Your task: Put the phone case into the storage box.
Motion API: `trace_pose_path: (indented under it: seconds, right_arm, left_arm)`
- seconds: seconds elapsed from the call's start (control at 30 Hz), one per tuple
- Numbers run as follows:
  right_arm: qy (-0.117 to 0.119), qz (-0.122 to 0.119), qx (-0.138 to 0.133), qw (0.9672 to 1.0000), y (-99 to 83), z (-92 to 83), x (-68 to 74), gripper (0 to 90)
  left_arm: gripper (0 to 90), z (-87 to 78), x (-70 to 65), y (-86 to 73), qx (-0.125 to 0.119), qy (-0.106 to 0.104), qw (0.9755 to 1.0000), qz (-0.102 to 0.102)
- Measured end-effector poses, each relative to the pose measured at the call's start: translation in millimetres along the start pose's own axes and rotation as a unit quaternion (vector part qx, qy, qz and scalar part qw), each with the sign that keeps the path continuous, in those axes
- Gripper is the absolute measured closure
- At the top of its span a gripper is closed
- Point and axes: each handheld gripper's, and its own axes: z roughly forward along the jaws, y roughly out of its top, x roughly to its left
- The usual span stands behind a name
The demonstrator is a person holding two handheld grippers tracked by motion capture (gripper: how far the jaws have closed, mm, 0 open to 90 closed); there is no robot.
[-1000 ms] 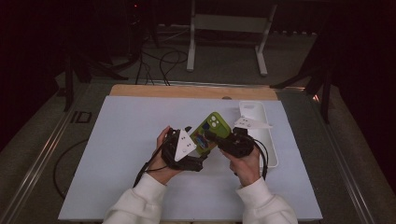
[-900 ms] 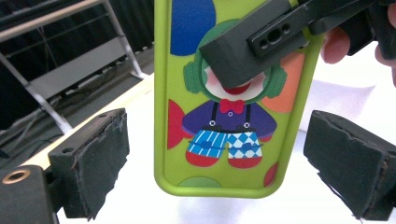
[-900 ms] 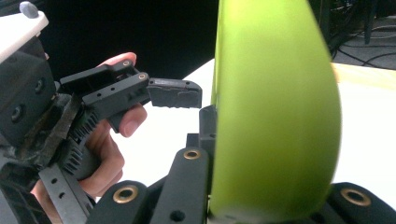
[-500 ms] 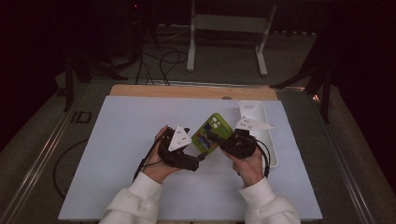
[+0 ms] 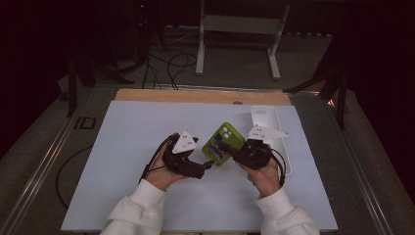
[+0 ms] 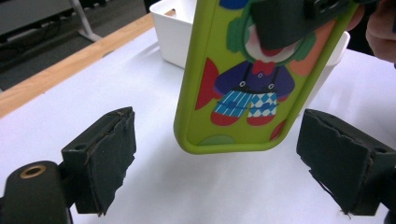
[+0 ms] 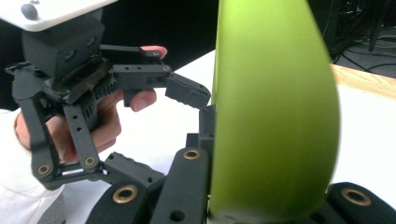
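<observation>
A lime-green phone case (image 5: 224, 142) with a clown picture (image 6: 243, 93) is held tilted above the white mat. My right gripper (image 5: 227, 147) is shut on it, its jaws clamping the case's edges (image 7: 275, 116). My left gripper (image 5: 208, 165) faces the case's lower end from the left. Its two pads (image 6: 109, 158) stand wide apart on either side of that end without touching it. The left jaws have just been closing a little, with the case's lower end between them but not gripped. In the right gripper view the left gripper (image 7: 196, 109) is close beside the case.
A white rectangular tray (image 5: 266, 117) lies on the mat just behind and right of the right hand. The white mat (image 5: 137, 127) sits on a table with a wooden strip (image 5: 195, 95) along its far edge. Cables and a stand base lie on the floor beyond.
The left hand has shifted slightly to the left, away from the case's lower end. The right hand and the case have kept still.
</observation>
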Motion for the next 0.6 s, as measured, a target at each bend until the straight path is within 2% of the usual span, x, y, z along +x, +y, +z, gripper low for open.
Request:
trace_pose_path:
  seconds: [0.33,0.6]
  right_arm:
    - [0.013,-0.02,0.008,0.9997,-1.7,-4.1,3.5,88.3]
    - [0.029,-0.028,0.013,0.9991,-3.3,-5.9,6.0,88.3]
  left_arm:
    - [17.7,-1.3,3.3,-3.5,0.003,-0.029,0.9996,0.0]
    - [25.2,-3.8,5.2,-5.4,-0.004,-0.05,0.9987,0.001]
